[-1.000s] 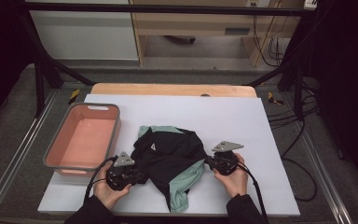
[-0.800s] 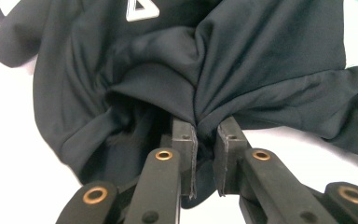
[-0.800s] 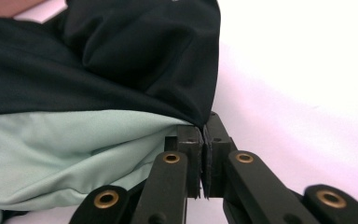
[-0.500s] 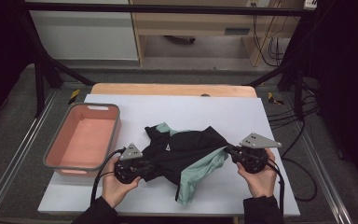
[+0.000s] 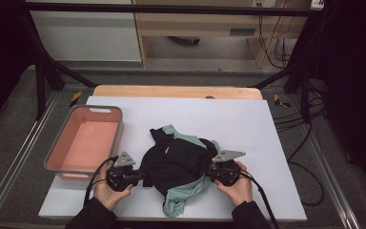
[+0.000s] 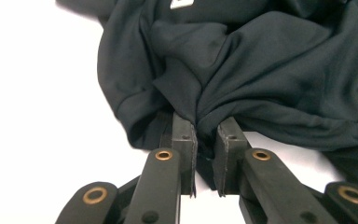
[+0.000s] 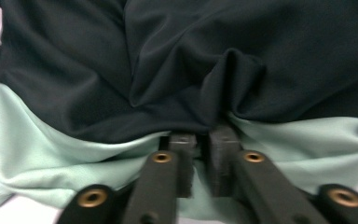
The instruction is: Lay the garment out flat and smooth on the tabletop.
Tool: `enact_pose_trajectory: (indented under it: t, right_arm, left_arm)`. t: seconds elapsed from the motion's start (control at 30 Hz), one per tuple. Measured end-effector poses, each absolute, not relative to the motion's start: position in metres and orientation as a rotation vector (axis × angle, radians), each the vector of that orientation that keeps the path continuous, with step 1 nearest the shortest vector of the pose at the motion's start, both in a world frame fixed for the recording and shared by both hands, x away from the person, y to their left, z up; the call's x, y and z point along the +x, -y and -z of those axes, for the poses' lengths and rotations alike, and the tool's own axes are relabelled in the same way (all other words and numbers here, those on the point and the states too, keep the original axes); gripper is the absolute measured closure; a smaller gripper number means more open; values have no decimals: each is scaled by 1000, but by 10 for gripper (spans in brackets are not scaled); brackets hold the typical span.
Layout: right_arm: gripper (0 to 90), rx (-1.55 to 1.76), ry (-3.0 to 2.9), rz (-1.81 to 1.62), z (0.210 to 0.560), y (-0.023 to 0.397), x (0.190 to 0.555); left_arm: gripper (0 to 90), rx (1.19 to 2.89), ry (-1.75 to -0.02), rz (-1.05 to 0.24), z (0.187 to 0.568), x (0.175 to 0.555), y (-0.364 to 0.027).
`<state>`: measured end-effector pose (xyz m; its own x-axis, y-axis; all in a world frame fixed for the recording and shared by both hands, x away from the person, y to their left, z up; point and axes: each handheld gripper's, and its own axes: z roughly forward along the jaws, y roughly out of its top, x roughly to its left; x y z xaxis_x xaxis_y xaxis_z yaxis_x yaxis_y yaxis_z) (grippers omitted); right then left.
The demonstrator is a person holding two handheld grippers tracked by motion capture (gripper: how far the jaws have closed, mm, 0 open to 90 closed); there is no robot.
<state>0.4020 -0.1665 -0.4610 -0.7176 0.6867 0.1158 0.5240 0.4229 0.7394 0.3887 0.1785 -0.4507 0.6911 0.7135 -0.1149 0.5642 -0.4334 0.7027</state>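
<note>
A black garment with mint-green panels [image 5: 176, 164] lies bunched on the white table [image 5: 267, 138], between my two grippers. My left gripper [image 5: 140, 177] sits at its left edge, shut on a pinched fold of black cloth [image 6: 261, 70] that runs down between the pads [image 6: 186, 140]. My right gripper [image 5: 210, 172] is at the garment's right edge. Its jaws have just been opening a little, and a ridge of black cloth [image 7: 121, 70] still runs into the narrow gap [image 7: 203, 140] above the mint-green panel [image 7: 37, 140].
A pink tray with a grey rim [image 5: 52, 155] stands to the left of the garment, close to my left hand. A wooden board [image 5: 171, 91] lines the table's far edge. Black frame posts and cables stand at both sides.
Half a second ago the grippers were farther apart with the garment stretched between them. Both hands have since come inward, the right one more, and the cloth has bunched up.
</note>
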Motion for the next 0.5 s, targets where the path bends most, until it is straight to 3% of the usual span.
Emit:
enact_pose_trajectory:
  t: [0.23,0.37,0.5]
  right_arm:
    - [627,1049,-2449,-1260,445,187,397]
    - [592,1105,-2314,-1284,429,218,397]
    - [522,1188,-2213,-1193,436,235,404]
  left_arm:
    - [802,2153,-992,-263,458,392,-179]
    - [802,2153,-992,-264,458,392,-179]
    - [801,2148,-988,-260,459,393,-178]
